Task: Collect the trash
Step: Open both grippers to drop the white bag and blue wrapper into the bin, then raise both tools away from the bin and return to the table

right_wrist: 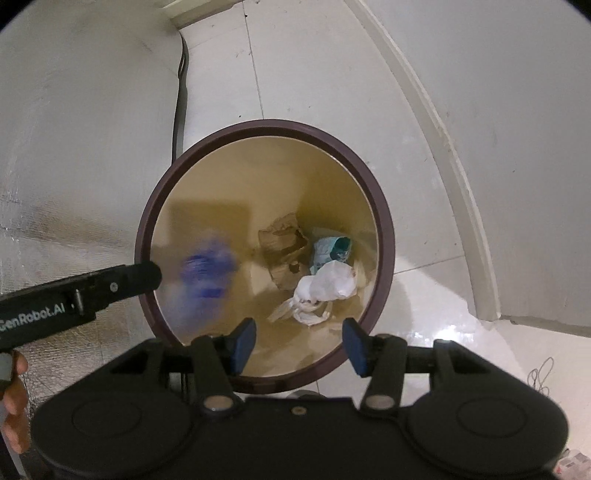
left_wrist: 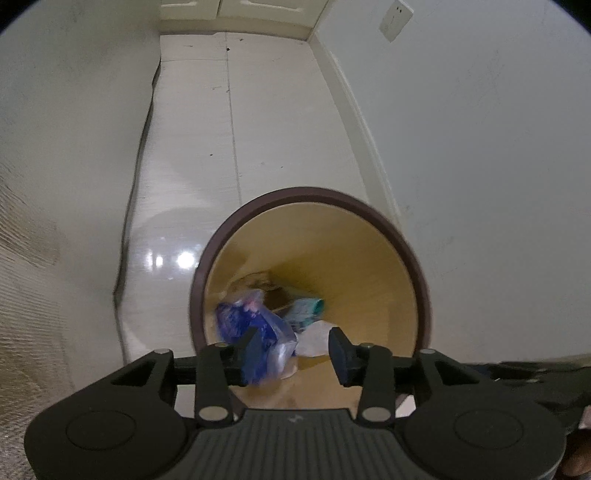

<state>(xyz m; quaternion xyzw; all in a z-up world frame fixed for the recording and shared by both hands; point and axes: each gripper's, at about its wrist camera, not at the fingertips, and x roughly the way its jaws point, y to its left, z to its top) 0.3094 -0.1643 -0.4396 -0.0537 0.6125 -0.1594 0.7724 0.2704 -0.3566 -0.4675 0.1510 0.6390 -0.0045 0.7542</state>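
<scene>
A round bin with a dark brown rim [left_wrist: 406,236] [right_wrist: 384,221] and yellow inside stands on the pale floor. A blue and clear plastic wrapper [left_wrist: 255,325] [right_wrist: 207,271] is blurred inside the bin mouth, free of both grippers. At the bin's bottom lie a brown cardboard scrap [right_wrist: 282,240], a teal packet [right_wrist: 330,249] [left_wrist: 306,310] and a crumpled white bag [right_wrist: 325,288] [left_wrist: 314,338]. My left gripper [left_wrist: 297,352] is open over the bin's near edge; its arm reaches over the rim in the right wrist view [right_wrist: 110,284]. My right gripper [right_wrist: 298,345] is open and empty above the bin.
White walls close in on both sides, with a baseboard [right_wrist: 461,184] on the right. A dark cable [right_wrist: 181,92] runs down the left wall. A silvery textured mat [right_wrist: 55,229] lies left of the bin. A wall socket [left_wrist: 396,18] sits high on the right wall.
</scene>
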